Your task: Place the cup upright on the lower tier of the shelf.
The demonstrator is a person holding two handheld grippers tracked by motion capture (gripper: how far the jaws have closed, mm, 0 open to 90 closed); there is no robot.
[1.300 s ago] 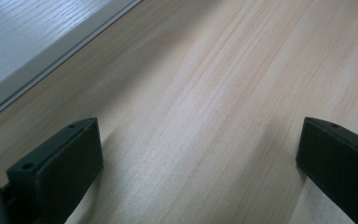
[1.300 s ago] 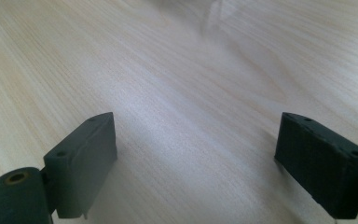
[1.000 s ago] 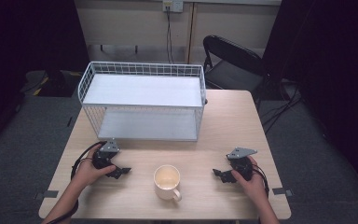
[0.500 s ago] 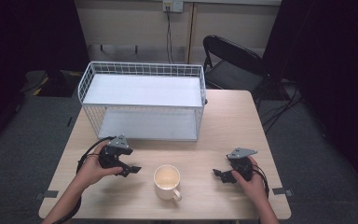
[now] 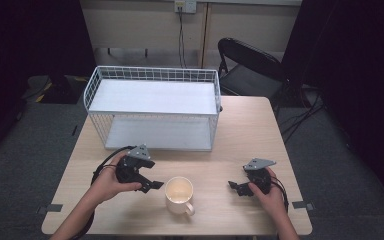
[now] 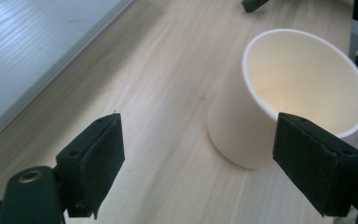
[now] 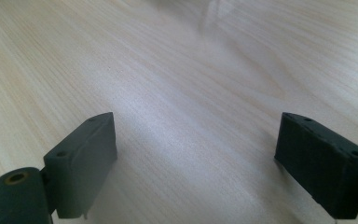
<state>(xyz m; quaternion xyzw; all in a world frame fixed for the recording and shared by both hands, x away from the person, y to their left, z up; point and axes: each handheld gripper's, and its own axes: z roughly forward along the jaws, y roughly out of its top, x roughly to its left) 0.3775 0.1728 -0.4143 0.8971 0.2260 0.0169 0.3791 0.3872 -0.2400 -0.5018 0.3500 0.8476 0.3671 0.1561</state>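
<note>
A cream mug (image 5: 179, 192) stands upright and empty near the table's front edge, its handle toward the person. My left gripper (image 5: 152, 184) hovers just left of it, tilted down toward it. In the left gripper view its jaws (image 6: 198, 163) stand wide apart; they have just been closing a little, and nothing is pressed between the pads. The mug (image 6: 303, 79) sits just ahead of them, nearer the right pad. My right gripper (image 5: 236, 187) rests low on the table right of the mug, open (image 7: 196, 158) over bare wood.
A white wire basket (image 5: 152, 75) with a flat white shelf inside takes up the back left of the light wooden table (image 5: 245, 130). A black folding chair (image 5: 250, 65) stands behind the table. Cables loop from both grippers.
My left gripper has lifted off the table and moved right, toward the mug. The right gripper and the mug have stayed where they were.
</note>
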